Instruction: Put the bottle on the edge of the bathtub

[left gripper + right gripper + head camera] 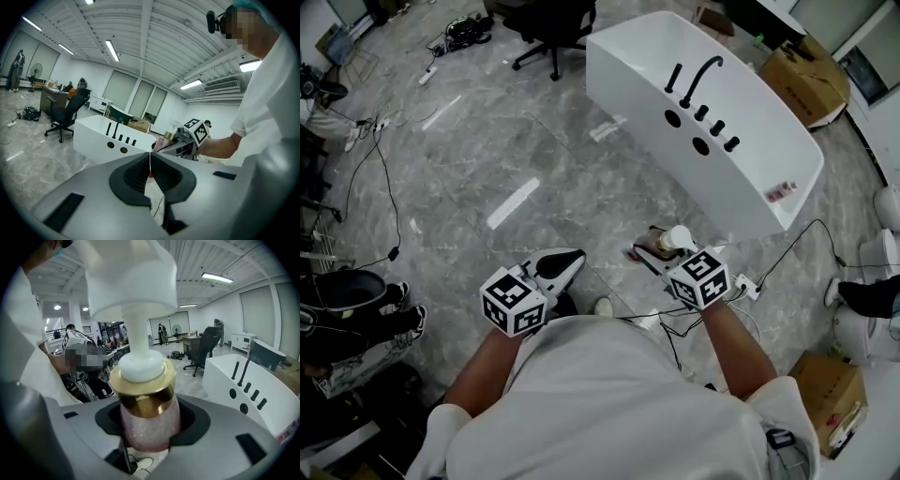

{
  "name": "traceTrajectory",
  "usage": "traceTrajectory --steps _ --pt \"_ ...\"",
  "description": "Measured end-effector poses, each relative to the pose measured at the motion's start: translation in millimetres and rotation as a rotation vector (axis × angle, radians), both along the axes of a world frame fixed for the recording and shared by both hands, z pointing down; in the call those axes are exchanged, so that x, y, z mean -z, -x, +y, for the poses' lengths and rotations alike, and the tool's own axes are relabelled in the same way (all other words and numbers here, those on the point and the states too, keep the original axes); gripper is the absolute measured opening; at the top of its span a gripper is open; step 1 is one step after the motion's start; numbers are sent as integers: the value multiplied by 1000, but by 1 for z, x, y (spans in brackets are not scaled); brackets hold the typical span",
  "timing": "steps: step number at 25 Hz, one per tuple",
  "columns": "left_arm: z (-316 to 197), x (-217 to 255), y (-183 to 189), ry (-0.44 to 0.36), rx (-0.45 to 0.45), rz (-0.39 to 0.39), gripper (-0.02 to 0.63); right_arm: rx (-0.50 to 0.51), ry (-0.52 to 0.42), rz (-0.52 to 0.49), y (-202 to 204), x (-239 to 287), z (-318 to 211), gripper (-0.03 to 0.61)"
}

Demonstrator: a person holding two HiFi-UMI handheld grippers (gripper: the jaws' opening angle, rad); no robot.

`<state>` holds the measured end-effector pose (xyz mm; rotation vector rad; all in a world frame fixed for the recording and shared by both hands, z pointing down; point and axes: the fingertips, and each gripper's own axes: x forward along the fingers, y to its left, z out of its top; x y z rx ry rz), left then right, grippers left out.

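A pump bottle [150, 425] with a pink glitter body, gold collar and white pump head stands upright between my right gripper's [151, 437] jaws, which are shut on its body. In the head view the bottle [673, 240] is held above the floor, short of the white bathtub [769, 202] and apart from it. My left gripper [565, 260] hangs to the left at about the same height, its jaws shut with nothing between them. The left gripper view shows its closed jaws [150, 174], the bottle [164, 140] and the bathtub [93, 136] beyond.
A black faucet [699, 77] and several black knobs sit on the tub's rim. A black office chair [551, 26] stands behind the tub. Cardboard boxes [807, 81] [831, 392] lie right; cables and a power strip [746, 285] cross the floor. A bystander's shoes [405, 309] are left.
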<state>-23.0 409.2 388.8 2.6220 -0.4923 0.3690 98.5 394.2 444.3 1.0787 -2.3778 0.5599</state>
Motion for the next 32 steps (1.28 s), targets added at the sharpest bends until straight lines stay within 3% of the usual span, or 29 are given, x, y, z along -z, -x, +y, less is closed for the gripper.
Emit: traceTrajectory --steps 8,21,27,32 --pt "-93 -10 -5 -2 -55 16 21 -85 -4 29 -19 -2 -88 221" --pt "-280 -1 38 -36 -185 2 21 -221 -41 36 -7 15 -291 221" --pt "-336 4 51 -37 -140 29 21 -231 -26 42 -15 16 -368 221" --pt "-384 -6 56 -16 -87 7 20 -238 -25 55 -41 5 -439 222"
